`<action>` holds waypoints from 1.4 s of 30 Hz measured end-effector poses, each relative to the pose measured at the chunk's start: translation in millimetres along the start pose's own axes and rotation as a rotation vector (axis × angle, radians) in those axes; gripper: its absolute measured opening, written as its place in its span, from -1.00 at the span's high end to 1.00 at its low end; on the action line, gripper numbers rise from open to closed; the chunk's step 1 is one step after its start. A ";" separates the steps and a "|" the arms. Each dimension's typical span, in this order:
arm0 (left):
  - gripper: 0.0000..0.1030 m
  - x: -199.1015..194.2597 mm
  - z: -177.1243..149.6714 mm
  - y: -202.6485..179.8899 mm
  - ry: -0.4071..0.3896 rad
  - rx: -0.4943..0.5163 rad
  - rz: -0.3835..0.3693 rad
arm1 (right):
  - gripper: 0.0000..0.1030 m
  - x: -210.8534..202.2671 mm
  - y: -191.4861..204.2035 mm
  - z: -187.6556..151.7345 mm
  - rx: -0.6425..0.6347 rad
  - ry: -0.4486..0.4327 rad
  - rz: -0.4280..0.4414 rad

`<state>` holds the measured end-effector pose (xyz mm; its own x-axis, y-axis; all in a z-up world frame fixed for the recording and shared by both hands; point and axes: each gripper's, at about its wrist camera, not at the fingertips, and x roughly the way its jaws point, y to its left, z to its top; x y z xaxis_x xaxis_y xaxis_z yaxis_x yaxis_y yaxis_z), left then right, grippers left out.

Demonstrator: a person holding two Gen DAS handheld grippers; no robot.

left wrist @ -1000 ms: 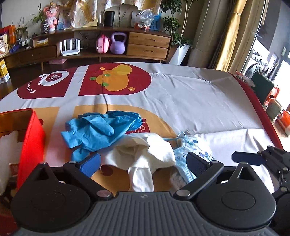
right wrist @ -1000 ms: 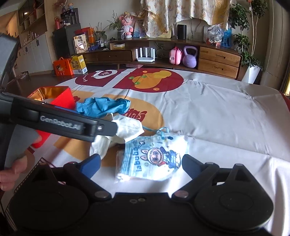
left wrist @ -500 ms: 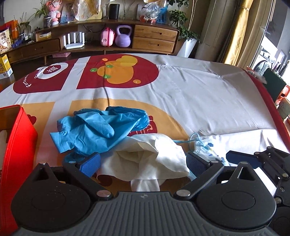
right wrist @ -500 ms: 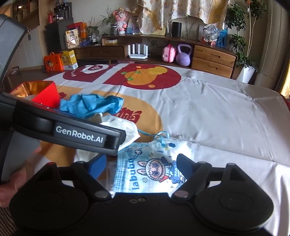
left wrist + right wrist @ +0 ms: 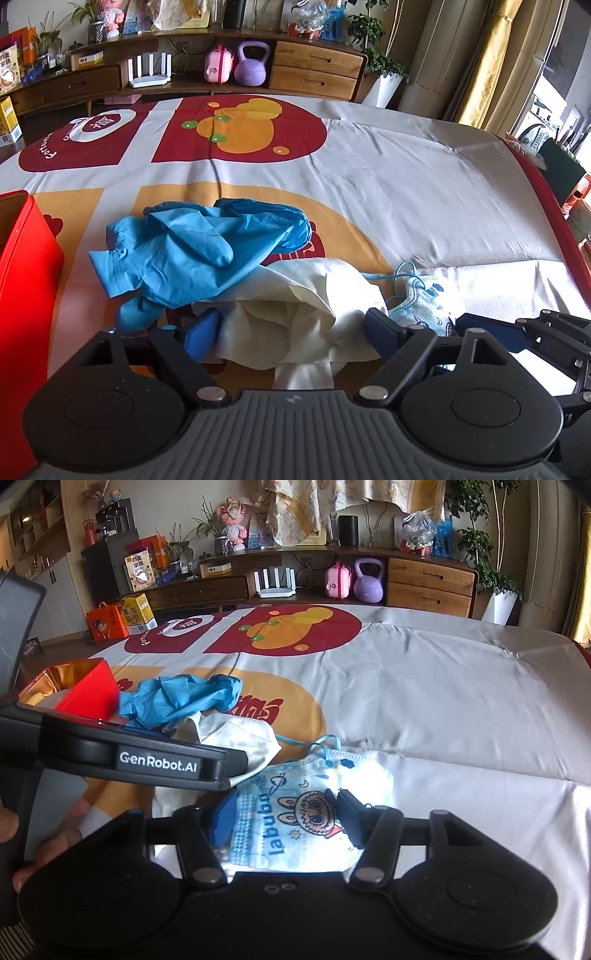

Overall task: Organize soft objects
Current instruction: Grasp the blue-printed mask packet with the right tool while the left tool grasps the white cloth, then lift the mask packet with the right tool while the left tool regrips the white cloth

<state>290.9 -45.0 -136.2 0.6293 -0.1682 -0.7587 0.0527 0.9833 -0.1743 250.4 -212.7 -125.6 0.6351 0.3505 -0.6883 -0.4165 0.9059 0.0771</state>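
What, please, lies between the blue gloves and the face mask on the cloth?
A crumpled white glove lies between the blue gloves and the mask, tucked under the gloves' edge; the left wrist view shows it best.

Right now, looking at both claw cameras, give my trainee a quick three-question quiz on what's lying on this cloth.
1. True or false: the blue glove lies partly on top of the white glove.
2. Which item sits between the fingers of the right claw? A) blue glove B) printed face mask C) red box
3. Fill in: the fingers of the left claw are on either side of the ____ glove.

Key: 1 true; 2 B; 3 white. Both claws have just been closing, each with its item between the fingers; whether the pads already press is not clear.
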 end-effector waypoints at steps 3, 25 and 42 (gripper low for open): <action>-0.28 -1.7 -1.1 1.5 -0.002 0.000 -0.010 | 0.12 -3.1 0.2 -0.3 0.004 -0.005 0.002; 0.73 -42.9 -15.3 14.2 -0.026 -0.040 -0.019 | 0.85 -46.1 -3.5 -6.9 0.048 -0.072 0.009; 0.73 -92.0 -30.5 19.0 -0.046 -0.020 -0.045 | 0.85 -95.2 14.3 -5.8 0.036 -0.126 0.026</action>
<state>210.4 -13.0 -88.9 0.6614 -0.2081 -0.7206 0.0660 0.9732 -0.2205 180.2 -234.5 -63.1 0.7019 0.3994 -0.5897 -0.4117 0.9032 0.1215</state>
